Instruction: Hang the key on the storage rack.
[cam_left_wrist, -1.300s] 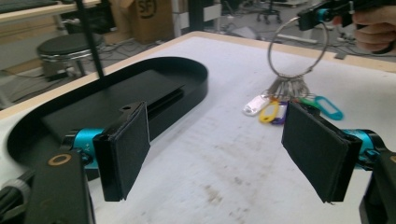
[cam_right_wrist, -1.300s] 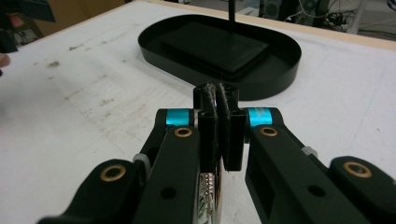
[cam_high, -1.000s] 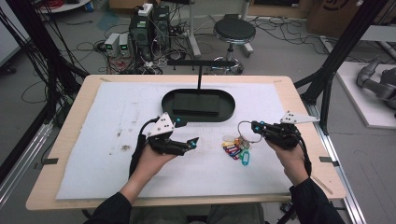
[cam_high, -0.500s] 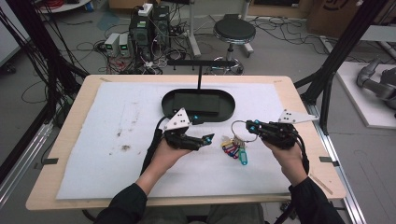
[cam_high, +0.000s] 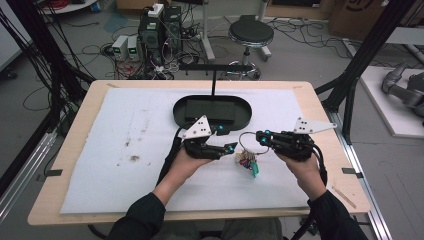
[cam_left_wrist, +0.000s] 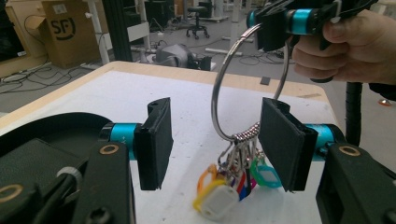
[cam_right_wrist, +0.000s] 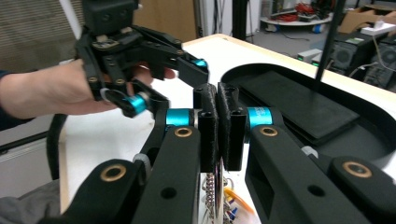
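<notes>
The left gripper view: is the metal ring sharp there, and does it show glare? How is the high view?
Left gripper view: the metal ring is sharp with a bright highlight along it, the room behind softer. High view: evenly lit and slightly soft, so the key tags blur together.

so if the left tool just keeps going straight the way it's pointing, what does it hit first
Most likely the key ring held up by the right tool: the ring and its bunch of coloured tags hang right ahead of the left tool, whose jaws have just been closing without touching it. Depth is hard to judge.

Left tool (cam_high: 233, 148) jaws just closing, still apart; right tool (cam_high: 259, 136) clamped — hands level
</notes>
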